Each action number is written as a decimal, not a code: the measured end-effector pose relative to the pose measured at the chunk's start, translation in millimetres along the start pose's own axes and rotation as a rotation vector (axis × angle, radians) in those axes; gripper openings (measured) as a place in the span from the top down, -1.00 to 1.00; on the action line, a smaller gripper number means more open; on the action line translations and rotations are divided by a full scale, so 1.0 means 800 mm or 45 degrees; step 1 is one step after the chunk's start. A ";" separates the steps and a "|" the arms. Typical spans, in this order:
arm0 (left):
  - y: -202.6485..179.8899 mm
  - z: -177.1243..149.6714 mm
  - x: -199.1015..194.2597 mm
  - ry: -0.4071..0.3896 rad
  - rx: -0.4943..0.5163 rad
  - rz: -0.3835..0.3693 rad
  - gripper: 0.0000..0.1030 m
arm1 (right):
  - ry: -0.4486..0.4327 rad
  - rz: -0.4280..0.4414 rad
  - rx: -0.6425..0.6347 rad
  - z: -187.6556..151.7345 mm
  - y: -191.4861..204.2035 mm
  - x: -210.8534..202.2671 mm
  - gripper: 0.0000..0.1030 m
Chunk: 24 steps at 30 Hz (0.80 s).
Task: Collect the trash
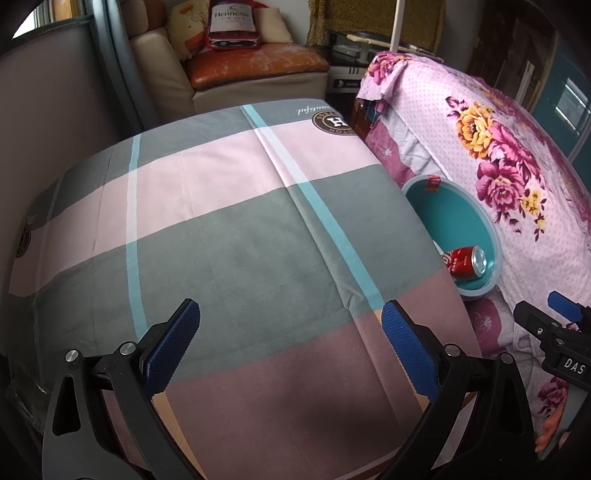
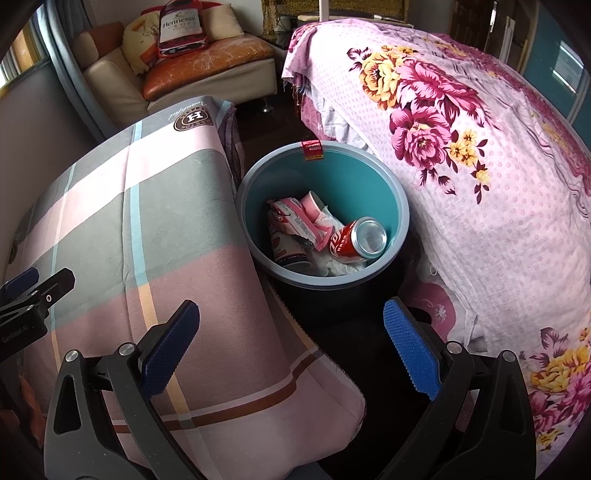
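The right gripper (image 2: pixel 291 350) is spread wide and empty, hanging above and just short of the bin (image 2: pixel 400 206), probably because its load is already dropped. Ahead in the bin lie a can (image 2: pixel 354 242), wrappers (image 2: pixel 295 221) and a cup (image 2: pixel 288 253). The left gripper (image 1: pixel 291 350) is likewise spread and empty over the plaid cloth (image 1: pixel 229 229), which shows no trash. The bin sits between that cloth and the floral cover (image 2: pixel 480 184), within easy reach of both.

"Hennessy" is showing on the red bottle-print cushion (image 1: pixel 231 22) far ahead on the sofa. A round "H" badge (image 2: pixel 195 117) is sitting on the plaid cloth (image 2: pixel 155 229) ahead-left. "DAS" is showing on the right gripper (image 1: pixel 554 328).
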State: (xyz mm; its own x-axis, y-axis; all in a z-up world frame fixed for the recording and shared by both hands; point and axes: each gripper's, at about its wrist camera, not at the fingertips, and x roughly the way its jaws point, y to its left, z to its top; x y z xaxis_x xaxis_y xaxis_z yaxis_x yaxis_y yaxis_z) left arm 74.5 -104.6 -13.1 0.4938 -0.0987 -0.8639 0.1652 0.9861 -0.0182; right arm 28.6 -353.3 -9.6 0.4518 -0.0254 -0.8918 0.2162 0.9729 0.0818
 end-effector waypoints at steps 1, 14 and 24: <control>-0.001 0.000 0.001 0.000 0.003 0.002 -0.92 | 0.002 0.001 0.002 0.000 -0.001 0.002 -0.86; -0.010 -0.003 0.014 0.022 0.029 0.018 -0.92 | 0.029 0.008 0.019 -0.001 -0.008 0.018 -0.86; -0.011 -0.003 0.022 0.045 0.024 0.024 -0.92 | 0.030 -0.010 0.023 -0.001 -0.012 0.020 -0.86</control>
State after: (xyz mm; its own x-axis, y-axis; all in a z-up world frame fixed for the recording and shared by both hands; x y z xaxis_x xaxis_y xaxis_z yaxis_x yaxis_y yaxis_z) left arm 80.0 -114.4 -29.3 0.4665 -0.0748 -0.8814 0.1723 0.9850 0.0075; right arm 33.0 -362.6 -24.7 0.4296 -0.0271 -0.9026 0.2352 0.9684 0.0829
